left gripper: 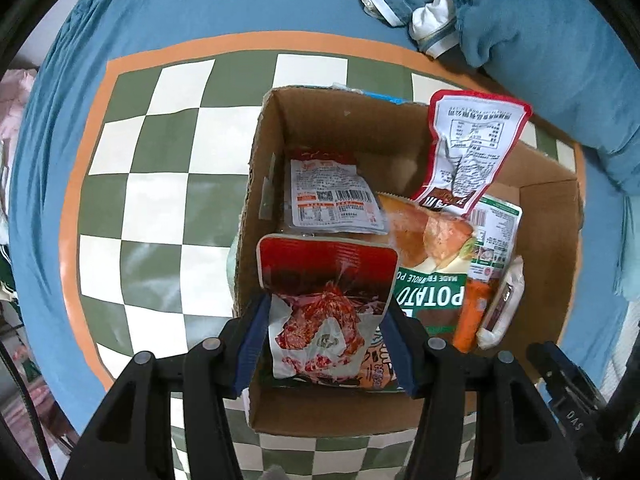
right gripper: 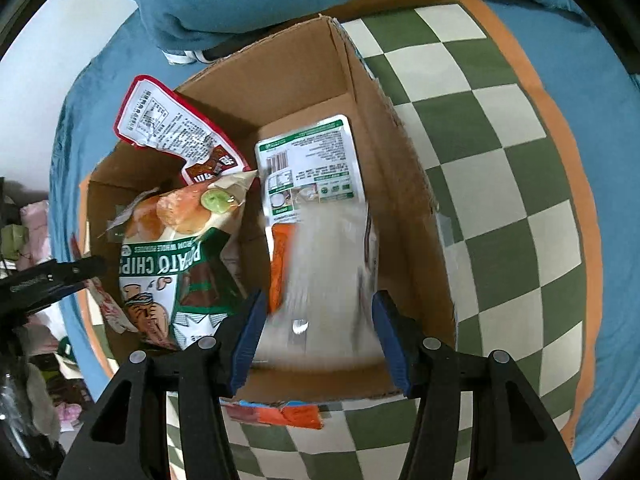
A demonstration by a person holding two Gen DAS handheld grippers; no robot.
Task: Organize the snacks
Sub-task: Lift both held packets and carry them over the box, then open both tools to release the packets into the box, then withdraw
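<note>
over the crowded cardboard box (left gripper: 552,216), left tool (left gripper: 326,340) clamps a red packet (left gripper: 328,280); right tool's (right gripper: 316,336) grip unclear.

snack packets (left gripper: 334,200) in box (left gripper: 304,116); box on checkered mat (left gripper: 160,200).

A bed covered in a blue sheet (left gripper: 160,8) carried everything. Spread flat on it lay a green-and-white checked mat (left gripper: 160,184) with an orange border, and on that mat stood an open cardboard box (left gripper: 344,120). A rumpled blue blanket (left gripper: 540,52) lay bunched on the sheet just beyond the mat's far edge
</note>
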